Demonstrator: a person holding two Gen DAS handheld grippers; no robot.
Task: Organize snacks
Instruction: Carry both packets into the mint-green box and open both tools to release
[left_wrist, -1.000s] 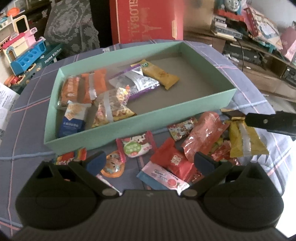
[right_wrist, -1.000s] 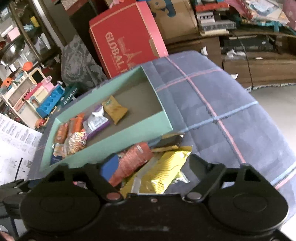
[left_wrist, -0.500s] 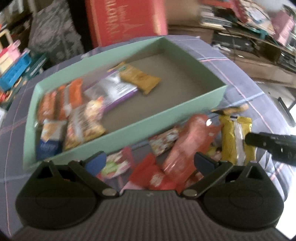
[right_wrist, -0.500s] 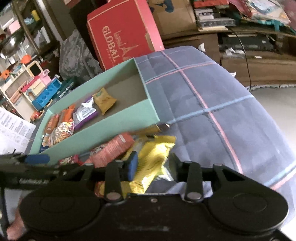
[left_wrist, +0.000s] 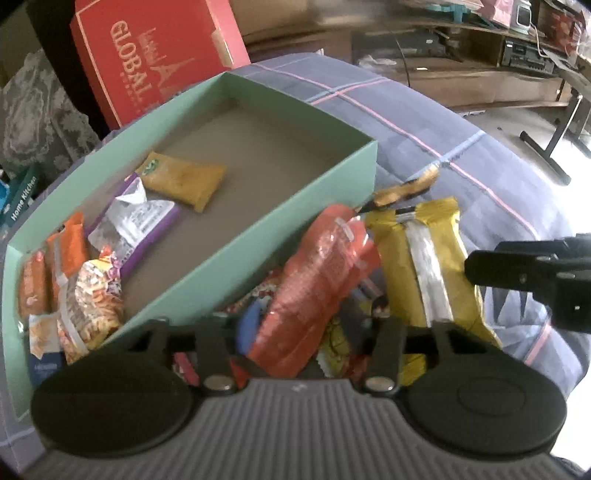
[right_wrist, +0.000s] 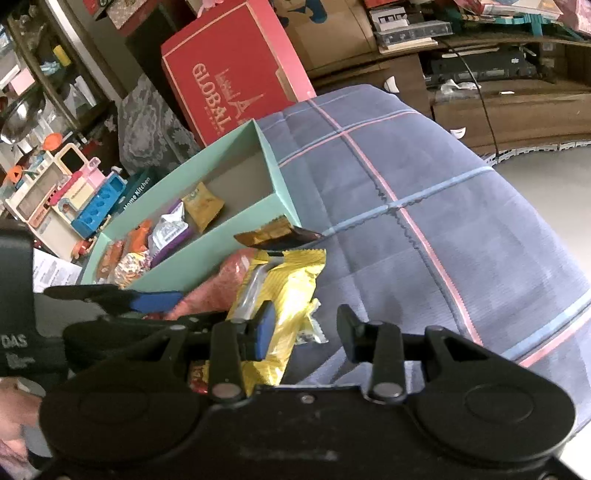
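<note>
A mint-green box on the checked cloth holds several snack packets, among them a mustard one and a purple one. Loose snacks are piled against its front wall. My left gripper points down at the pile. Its jaws are closing with a red-orange packet between them, and a gap still shows at the right finger. My right gripper is shut on the near end of a yellow packet. That packet lies beside the red-orange packet. One finger of the right gripper reaches in from the right.
A brown-gold wrapper lies at the box's right corner. Behind the box stand a red carton and toy kitchen pieces. The blue checked cloth slopes away to the right. A person's hand shows at the lower left.
My left gripper moved right along the loose pile, rolled, and narrowed its jaws around the red-orange packet. My right gripper's jaws closed onto the yellow packet and the hand sank slightly.
</note>
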